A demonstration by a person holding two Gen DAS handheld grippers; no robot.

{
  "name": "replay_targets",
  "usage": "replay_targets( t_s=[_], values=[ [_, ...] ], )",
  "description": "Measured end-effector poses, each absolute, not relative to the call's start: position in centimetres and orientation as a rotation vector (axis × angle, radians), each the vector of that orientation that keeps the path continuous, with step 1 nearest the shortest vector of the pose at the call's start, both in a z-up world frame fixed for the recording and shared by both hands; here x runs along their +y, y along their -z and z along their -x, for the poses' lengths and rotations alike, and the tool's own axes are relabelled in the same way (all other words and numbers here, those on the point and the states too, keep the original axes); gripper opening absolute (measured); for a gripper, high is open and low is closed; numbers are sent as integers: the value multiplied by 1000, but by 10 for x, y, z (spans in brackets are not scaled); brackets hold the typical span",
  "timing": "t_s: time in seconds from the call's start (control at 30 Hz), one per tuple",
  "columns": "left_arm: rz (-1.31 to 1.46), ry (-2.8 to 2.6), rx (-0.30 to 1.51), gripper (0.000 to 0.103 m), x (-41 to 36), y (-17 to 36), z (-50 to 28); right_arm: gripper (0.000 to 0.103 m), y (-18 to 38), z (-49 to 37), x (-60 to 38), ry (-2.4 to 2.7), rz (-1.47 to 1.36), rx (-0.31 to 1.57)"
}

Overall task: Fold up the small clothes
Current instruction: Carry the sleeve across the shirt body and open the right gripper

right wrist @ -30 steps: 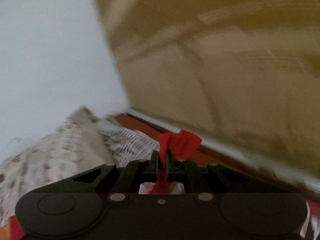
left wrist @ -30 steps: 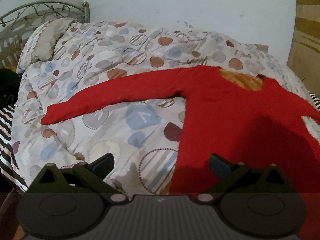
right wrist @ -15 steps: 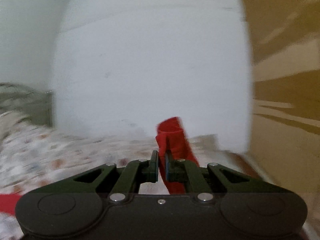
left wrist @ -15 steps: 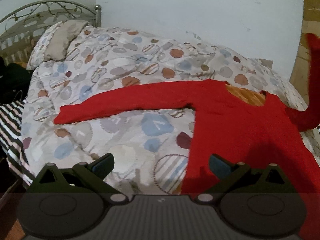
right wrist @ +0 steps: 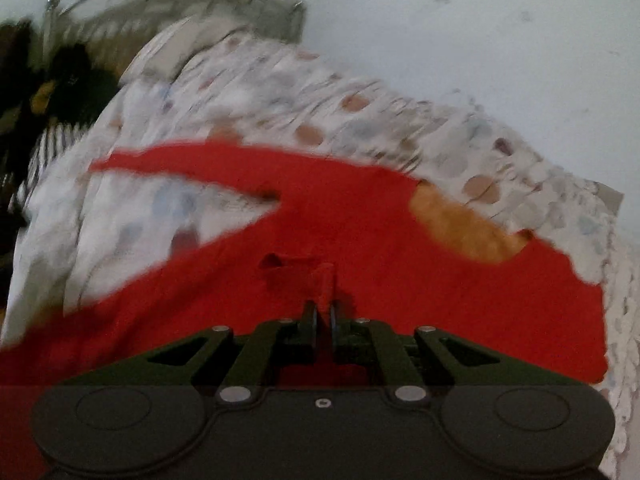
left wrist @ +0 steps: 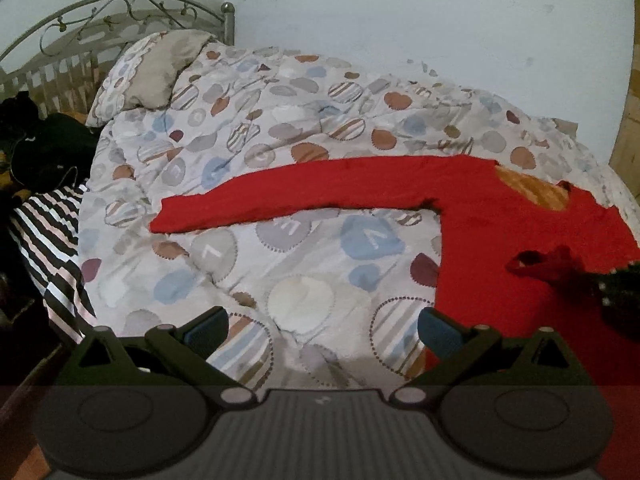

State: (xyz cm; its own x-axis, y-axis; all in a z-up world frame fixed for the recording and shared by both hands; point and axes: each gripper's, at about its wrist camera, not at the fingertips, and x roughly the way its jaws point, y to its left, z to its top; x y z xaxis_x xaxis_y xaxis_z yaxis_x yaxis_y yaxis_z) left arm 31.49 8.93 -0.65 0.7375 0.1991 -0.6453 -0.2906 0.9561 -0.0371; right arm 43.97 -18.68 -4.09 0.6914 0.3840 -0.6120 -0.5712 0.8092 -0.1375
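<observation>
1. The red top point(left wrist: 500, 248) lies flat on the duvet point(left wrist: 304, 272) of the bed, body to the right, one sleeve point(left wrist: 288, 196) stretched out to the left, neckline near the wall.
2. It looks like a light, soft knit: it will drape and sag, not hold a crease, and is best taken at a cuff, hem corner or shoulder seam.
3. The right gripper point(right wrist: 323, 312) is clenched on the other sleeve's cuff point(right wrist: 298, 270), which it holds over the body of the top; that view is blurred.
4. The left gripper point(left wrist: 320, 330) is spread wide and grasps nothing, hovering above the duvet just beside the top's lower left edge.
5. The outstretched sleeve is not yet folded in.
</observation>
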Motion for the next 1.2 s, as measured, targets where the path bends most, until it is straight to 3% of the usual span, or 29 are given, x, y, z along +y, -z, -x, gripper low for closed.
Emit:
replay_targets(
  t_s=[0.13, 0.23, 0.3, 0.37, 0.5, 0.6, 0.77, 1.0, 1.2],
  values=[
    [189, -233, 703, 103, 85, 11, -326, 12, 53, -417, -172, -583, 373, 605],
    [203, -199, 680, 103, 76, 10, -335, 25, 52, -411, -172, -623, 383, 620],
    [212, -172, 655, 103, 70, 10, -344, 51, 51, -406, -178, -635, 386, 618],
    [226, -142, 636, 103, 63, 12, -356, 70, 49, -400, -185, -627, 379, 618],
    [262, -36, 615, 103, 45, 14, -390, 91, 37, -395, -216, -570, 298, 628],
    [253, 33, 589, 103, 25, 20, -416, 98, 28, -397, -246, -468, 276, 614],
    [138, 17, 598, 103, -5, 51, -454, 100, 23, -425, -301, -230, 235, 614],
    [137, -51, 639, 103, -4, 95, -463, 71, 49, -503, -379, 23, 223, 695],
    [194, -29, 599, 103, 5, 105, -453, 64, 85, -537, -376, 24, 439, 707]
  ],
)
